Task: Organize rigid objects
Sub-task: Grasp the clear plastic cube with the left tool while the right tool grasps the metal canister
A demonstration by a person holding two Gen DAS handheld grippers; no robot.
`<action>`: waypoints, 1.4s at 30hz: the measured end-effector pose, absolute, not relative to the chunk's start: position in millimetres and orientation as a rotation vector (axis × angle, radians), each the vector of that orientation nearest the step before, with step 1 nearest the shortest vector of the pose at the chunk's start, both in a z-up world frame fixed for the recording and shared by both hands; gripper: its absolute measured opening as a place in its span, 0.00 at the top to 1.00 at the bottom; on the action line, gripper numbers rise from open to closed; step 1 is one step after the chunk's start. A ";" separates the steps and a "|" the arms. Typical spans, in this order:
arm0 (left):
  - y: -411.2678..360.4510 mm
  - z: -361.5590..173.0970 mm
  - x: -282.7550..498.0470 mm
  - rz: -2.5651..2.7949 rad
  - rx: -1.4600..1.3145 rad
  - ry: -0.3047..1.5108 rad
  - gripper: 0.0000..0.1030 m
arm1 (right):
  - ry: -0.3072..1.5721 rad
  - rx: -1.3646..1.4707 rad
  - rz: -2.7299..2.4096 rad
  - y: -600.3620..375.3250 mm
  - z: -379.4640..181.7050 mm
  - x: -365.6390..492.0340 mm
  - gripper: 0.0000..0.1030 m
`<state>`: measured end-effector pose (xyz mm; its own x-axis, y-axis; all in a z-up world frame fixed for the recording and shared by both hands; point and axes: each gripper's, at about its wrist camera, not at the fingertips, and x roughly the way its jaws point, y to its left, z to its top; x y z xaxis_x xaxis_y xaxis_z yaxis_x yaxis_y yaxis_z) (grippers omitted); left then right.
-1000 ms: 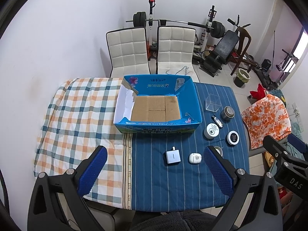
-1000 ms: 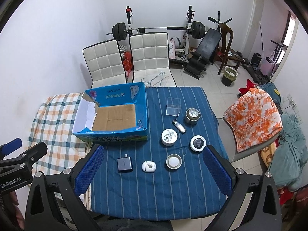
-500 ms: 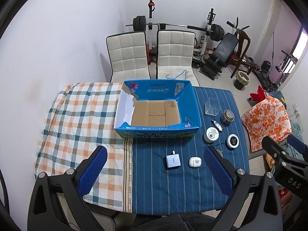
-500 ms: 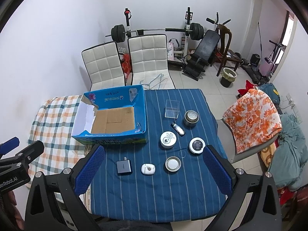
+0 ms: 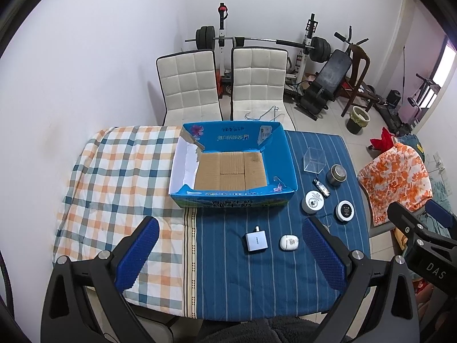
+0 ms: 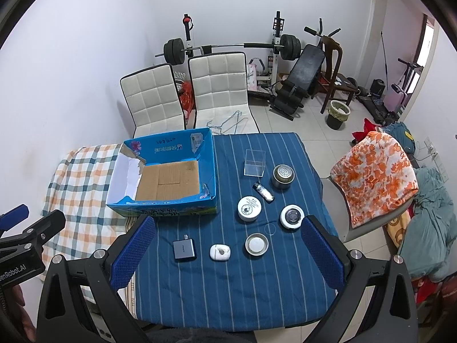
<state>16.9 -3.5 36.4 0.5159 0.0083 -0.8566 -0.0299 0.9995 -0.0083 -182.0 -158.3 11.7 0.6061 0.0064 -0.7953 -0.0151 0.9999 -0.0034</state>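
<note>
An open blue cardboard box (image 5: 232,165) (image 6: 164,171) with nothing inside stands at the middle of the table. On the blue striped cloth lie a grey charger (image 6: 184,250) (image 5: 256,241), a white earbud case (image 6: 219,252) (image 5: 289,242), a shallow round tin (image 6: 256,244), two round white jars (image 6: 249,208) (image 6: 291,216), a small silver lighter (image 6: 264,191), a metal canister (image 6: 282,176) and a clear plastic cube (image 6: 254,162). My left gripper (image 5: 230,257) and right gripper (image 6: 225,254) are both open and empty, held high above the table's near edge.
A checked cloth (image 5: 120,177) covers the table's left half. Two white chairs (image 6: 185,97) stand behind the table. A chair with an orange floral cover (image 6: 374,171) is at the right. Gym equipment (image 6: 300,65) lines the back wall.
Both grippers have risen and pulled back from the table, so the table looks smaller and farther. Nothing on the table has moved.
</note>
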 end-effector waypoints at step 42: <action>-181.1 -168.8 271.1 -0.171 0.039 1.331 0.00 | 1.306 0.407 -0.118 -364.5 -258.5 123.9 0.03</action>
<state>271.1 -181.1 -168.8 0.2271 -0.1014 -0.9686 0.1464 0.9868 -0.0690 123.9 -364.5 -258.5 0.2669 0.1423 -0.9532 0.3107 0.9235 0.2249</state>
